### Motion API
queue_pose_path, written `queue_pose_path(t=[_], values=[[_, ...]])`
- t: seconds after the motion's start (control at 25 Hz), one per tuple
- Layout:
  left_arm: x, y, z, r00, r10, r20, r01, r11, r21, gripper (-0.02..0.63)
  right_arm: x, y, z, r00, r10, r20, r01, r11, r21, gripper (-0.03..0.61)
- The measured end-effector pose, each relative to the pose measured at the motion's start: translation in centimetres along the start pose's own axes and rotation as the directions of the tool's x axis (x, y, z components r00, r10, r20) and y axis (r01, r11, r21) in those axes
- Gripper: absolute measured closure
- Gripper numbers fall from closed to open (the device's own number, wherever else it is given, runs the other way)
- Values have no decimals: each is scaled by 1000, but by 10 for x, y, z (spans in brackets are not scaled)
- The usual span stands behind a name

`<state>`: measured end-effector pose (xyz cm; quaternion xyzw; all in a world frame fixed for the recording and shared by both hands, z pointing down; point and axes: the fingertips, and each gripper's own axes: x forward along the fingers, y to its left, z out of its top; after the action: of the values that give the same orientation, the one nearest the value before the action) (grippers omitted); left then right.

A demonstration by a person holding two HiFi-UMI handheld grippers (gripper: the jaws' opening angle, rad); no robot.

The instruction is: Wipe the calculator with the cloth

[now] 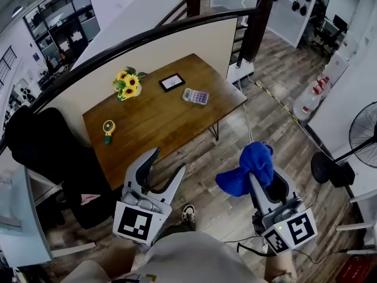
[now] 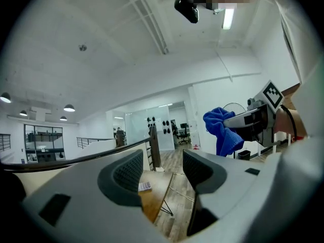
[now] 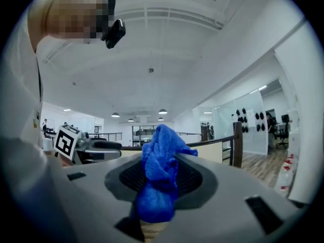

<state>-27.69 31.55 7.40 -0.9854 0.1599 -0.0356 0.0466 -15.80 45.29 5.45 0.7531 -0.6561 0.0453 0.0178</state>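
The calculator (image 1: pixel 195 96) lies flat near the right end of a wooden table (image 1: pixel 153 128), small in the left gripper view as the calculator (image 2: pixel 145 187). My left gripper (image 1: pixel 168 163) stands open, nothing between its jaws, short of the table's near edge. My right gripper (image 1: pixel 254 167) is shut on a bunched blue cloth (image 1: pixel 247 168), off the table's right end above the floor. In the right gripper view the cloth (image 3: pixel 159 178) fills the gap between the jaws. The left gripper view shows the cloth (image 2: pixel 221 129) hanging from the right gripper.
On the table are a sunflower bunch (image 1: pixel 127 85), a black tablet (image 1: pixel 171 82) and a small green handheld fan (image 1: pixel 108 128). A dark chair (image 1: pixel 53 158) stands left of the table. A partition wall with dark rail (image 1: pixel 159 37) runs behind it. A standing fan (image 1: pixel 364 134) is at right.
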Motion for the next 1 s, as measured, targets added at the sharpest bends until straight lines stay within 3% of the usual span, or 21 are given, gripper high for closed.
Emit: queue_pose_path(t=[0.36,0.56,1.0], values=[[47,75,-7,1000,28,15,-28,1000,-7,380,96,-9,8,999,32,-21,-33,999,-29,431],[61,91,-18,999,52,11,-52,998,-41,380,127,-23,23,999,46,3,-45,996,-73,431],[144,112,-32,996,84,-4,-84,996,-9,376,185,-93,-5,997,69,-21,-70,997,-28,431]])
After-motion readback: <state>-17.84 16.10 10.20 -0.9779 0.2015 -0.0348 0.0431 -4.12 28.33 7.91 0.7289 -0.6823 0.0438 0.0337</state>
